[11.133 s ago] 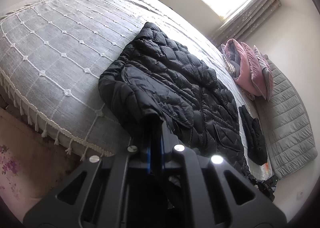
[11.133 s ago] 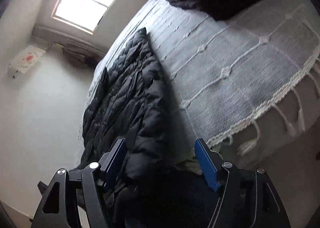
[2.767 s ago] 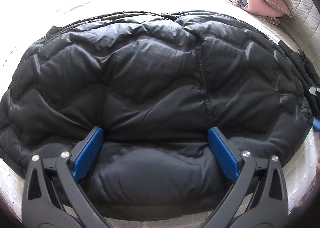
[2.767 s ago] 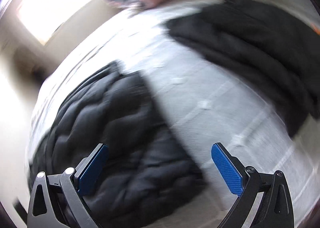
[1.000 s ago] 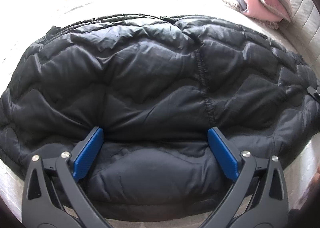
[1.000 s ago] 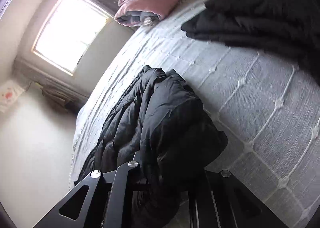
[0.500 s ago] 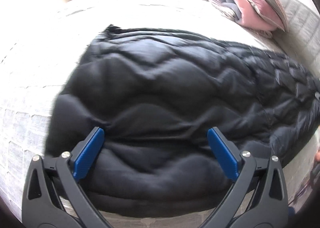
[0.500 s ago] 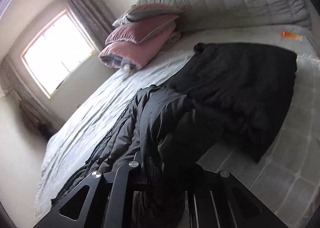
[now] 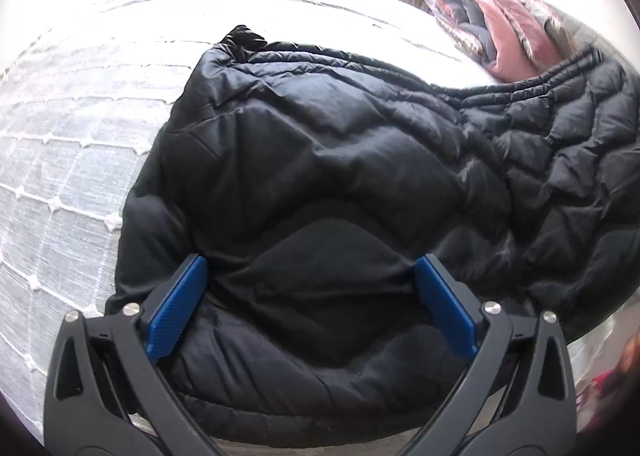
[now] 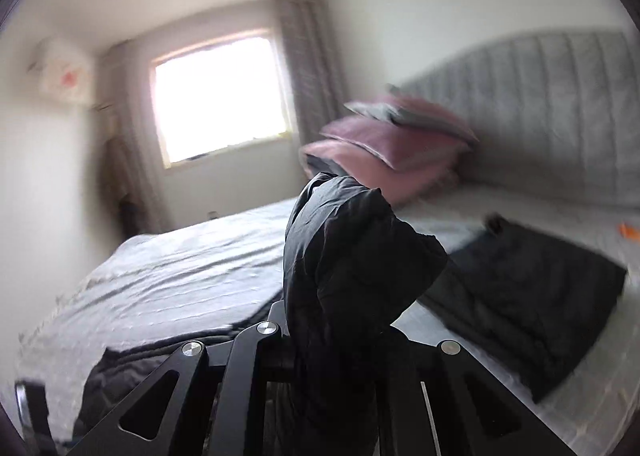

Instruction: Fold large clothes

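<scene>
A black quilted puffer jacket lies on the grey bed. My left gripper is open, its blue pads pressed down on the jacket's near edge. My right gripper is shut on an edge of the jacket and holds it lifted above the bed. In the left wrist view this lifted part stands folded up on the right.
Pink and grey folded bedding sits near the grey headboard. A second black garment lies flat on the bed to the right. An orange object lies beyond it. A window is behind.
My right gripper has lifted the jacket's edge higher and swung it over towards the left. The left gripper stays open, pressed on the jacket, which has narrowed in its view.
</scene>
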